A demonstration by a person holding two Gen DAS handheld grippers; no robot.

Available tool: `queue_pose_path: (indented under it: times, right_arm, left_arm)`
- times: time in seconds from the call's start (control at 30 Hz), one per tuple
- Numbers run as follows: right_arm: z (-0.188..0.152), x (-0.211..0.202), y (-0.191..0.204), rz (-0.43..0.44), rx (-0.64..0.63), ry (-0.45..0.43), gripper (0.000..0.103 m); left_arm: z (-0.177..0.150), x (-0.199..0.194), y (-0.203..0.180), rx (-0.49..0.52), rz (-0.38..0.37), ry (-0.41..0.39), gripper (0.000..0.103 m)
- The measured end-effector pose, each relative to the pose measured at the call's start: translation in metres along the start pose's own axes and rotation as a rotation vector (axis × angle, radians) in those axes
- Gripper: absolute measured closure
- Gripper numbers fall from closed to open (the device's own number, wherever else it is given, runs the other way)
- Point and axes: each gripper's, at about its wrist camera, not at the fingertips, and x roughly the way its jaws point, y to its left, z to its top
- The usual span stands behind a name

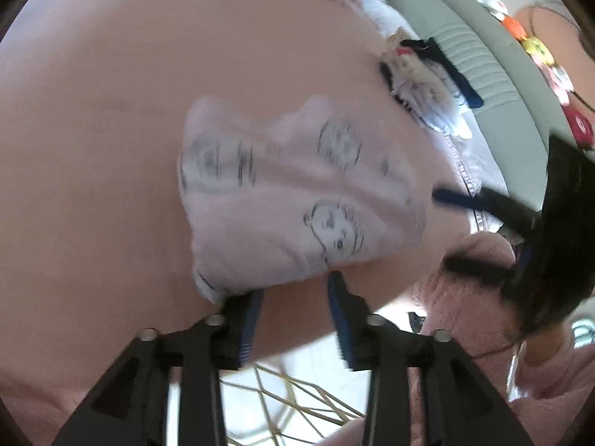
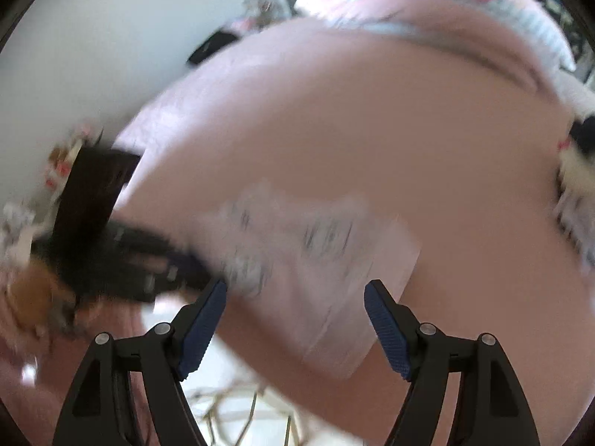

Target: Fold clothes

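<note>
A small pale pink garment (image 1: 297, 193) printed with line-drawn cartoon faces lies folded on a pink-covered surface (image 1: 111, 111). My left gripper (image 1: 295, 286) hovers at the garment's near edge. Its jaws are apart with nothing between the blue pads, and the garment's corner lies just outside the left finger (image 1: 249, 319). The right wrist view is blurred. There the same garment (image 2: 316, 238) lies under my right gripper (image 2: 296, 284), whose jaws stand wide open above the cloth without pressing on it. The right gripper's blue-tipped finger (image 1: 450, 197) also reaches in at the garment's right edge.
A heap of other clothes (image 1: 420, 74) sits at the far edge of the pink surface, by a grey padded seat (image 1: 465, 37). A person's fluffy pink sleeve (image 1: 465, 297) and dark hair (image 1: 557, 223) are at the right. A gold wire frame (image 1: 297, 390) shows below the surface's near edge.
</note>
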Motion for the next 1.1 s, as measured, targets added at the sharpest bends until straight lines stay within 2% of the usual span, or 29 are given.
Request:
queue_pose_path:
  times: [0.07,0.13,0.17,0.23,0.33,0.43,0.7,0.9,1.1]
  right_arm:
    - [-0.024,0.03,0.009,-0.068,-0.019,0.108,0.027]
    - [-0.036,0.052,0.01,-0.13,0.0,0.149,0.027]
    - [-0.039,0.061,0.008,-0.162,0.022,0.145,0.027]
    - [-0.038,0.068,0.008,-0.217,0.051,0.08,0.027]
    - [-0.029,0.067,0.01,-0.291,0.08,-0.006,0.027]
    - [-0.025,0.067,0.013,-0.3,0.104,-0.026,0.027]
    - [-0.016,0.053,0.032,-0.335,0.11,-0.1,0.027]
    - [0.013,0.023,0.009,-0.356,0.082,-0.175,0.027]
    - [0.048,0.02,-0.009,-0.342,0.11,-0.225,0.027]
  left_arm:
    - [-0.005,0.006,-0.004,0.015,0.037,-0.005,0.065]
    - [-0.008,0.008,-0.011,0.039,0.064,-0.02,0.065]
    - [-0.008,0.008,-0.015,0.058,0.073,-0.03,0.065]
    - [-0.008,0.007,-0.018,0.077,0.098,-0.046,0.065]
    - [-0.007,0.006,-0.015,0.062,0.111,-0.075,0.065]
    - [-0.011,-0.005,-0.011,0.056,0.118,-0.112,0.065]
    - [0.013,-0.012,-0.024,0.081,0.114,-0.187,0.065]
    - [0.038,-0.023,-0.032,0.11,0.102,-0.24,0.065]
    - [0.07,-0.033,-0.034,0.15,0.126,-0.284,0.065]
